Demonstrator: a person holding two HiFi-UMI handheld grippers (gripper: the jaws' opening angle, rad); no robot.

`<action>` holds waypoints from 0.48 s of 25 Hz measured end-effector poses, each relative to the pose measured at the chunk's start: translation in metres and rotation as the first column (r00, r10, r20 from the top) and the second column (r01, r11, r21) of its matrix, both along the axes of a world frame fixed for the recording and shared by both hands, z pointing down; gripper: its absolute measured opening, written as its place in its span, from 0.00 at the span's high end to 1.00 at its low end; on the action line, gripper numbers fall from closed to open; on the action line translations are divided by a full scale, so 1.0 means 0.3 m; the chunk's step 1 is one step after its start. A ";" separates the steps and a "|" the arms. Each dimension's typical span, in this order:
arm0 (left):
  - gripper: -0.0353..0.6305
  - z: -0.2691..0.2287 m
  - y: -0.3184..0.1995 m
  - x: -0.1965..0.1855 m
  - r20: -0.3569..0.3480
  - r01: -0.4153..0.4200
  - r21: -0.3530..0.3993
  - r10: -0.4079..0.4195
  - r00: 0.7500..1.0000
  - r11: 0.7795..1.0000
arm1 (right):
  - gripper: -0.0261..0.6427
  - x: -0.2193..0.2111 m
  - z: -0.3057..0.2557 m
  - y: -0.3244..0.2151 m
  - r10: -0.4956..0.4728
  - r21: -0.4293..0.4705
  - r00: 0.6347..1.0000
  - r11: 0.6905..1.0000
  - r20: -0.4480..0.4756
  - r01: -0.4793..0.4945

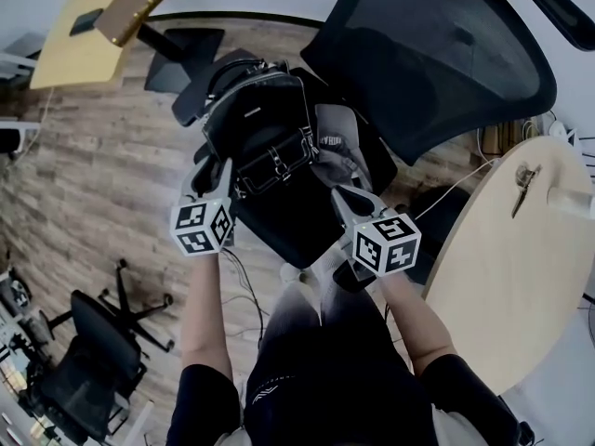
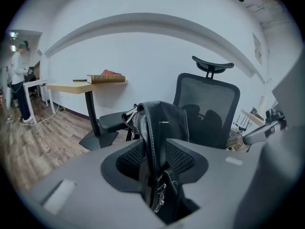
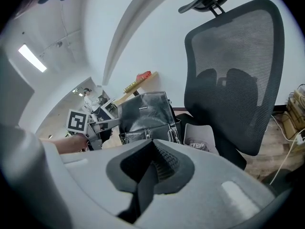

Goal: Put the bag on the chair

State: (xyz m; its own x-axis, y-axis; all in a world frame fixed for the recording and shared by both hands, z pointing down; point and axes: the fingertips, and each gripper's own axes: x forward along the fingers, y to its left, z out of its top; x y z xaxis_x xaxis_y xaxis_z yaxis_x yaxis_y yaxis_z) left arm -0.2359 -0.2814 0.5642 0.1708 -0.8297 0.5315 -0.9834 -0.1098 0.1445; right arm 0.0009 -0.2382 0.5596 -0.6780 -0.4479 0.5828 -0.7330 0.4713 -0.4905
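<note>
I see the shiny black leather bag (image 1: 260, 133) sitting on the seat of the black mesh office chair (image 1: 437, 54). It stands up near the backrest. A small grey cloth (image 1: 335, 142) lies just beside it on the seat.

My left gripper (image 1: 218, 173) is at the bag's left side. Its jaws are spread apart. The bag's edge stands between them, but the pads do not squeeze it. I think this side is let go because the seat now carries the bag.

My right gripper (image 1: 346, 195) is at the bag's right side. It looks pinched on a black strap (image 3: 138, 194) that runs through its jaws. I think that grip keeps the bag from tipping.

The bag is well back from the seat's front edge, so it should not slide off. Both grippers have free room to pull back toward me. The round light wooden table (image 1: 502, 268) is near my right arm, so I should watch that side.
</note>
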 end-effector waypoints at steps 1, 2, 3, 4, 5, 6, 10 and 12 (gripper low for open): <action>0.70 -0.017 0.005 0.001 -0.007 -0.001 0.009 0.001 1.000 1.000 | 0.96 0.001 -0.009 0.003 0.006 0.005 1.000 1.000 0.002 -0.006; 0.72 -0.035 0.010 0.001 -0.015 -0.001 0.019 0.001 1.000 1.000 | 0.96 0.003 -0.017 0.006 0.011 0.009 1.000 1.000 0.003 -0.011; 0.74 -0.054 0.016 -0.001 -0.020 0.000 0.029 0.000 1.000 1.000 | 0.96 0.006 -0.024 0.008 0.018 0.013 1.000 1.000 0.004 -0.018; 0.76 -0.073 0.022 -0.002 -0.022 0.001 0.039 0.000 1.000 0.999 | 0.96 0.008 -0.031 0.011 0.027 0.017 1.000 0.999 0.006 -0.027; 0.77 -0.091 0.030 -0.003 -0.019 0.000 0.048 0.001 1.000 0.999 | 0.96 0.010 -0.038 0.015 0.036 0.020 0.999 0.999 0.008 -0.037; 0.80 -0.109 0.039 -0.001 -0.014 -0.005 0.055 0.006 1.000 0.998 | 0.96 0.011 -0.045 0.019 0.046 0.024 0.999 0.999 0.010 -0.046; 0.90 -0.180 0.091 0.009 0.005 -0.019 0.086 0.019 1.000 0.996 | 0.96 0.003 -0.079 0.043 0.069 0.049 0.998 0.996 0.009 -0.070; 0.94 -0.209 0.124 0.015 -0.003 -0.014 0.094 0.015 1.000 0.995 | 0.96 0.000 -0.101 0.055 0.079 0.063 0.997 0.995 0.011 -0.080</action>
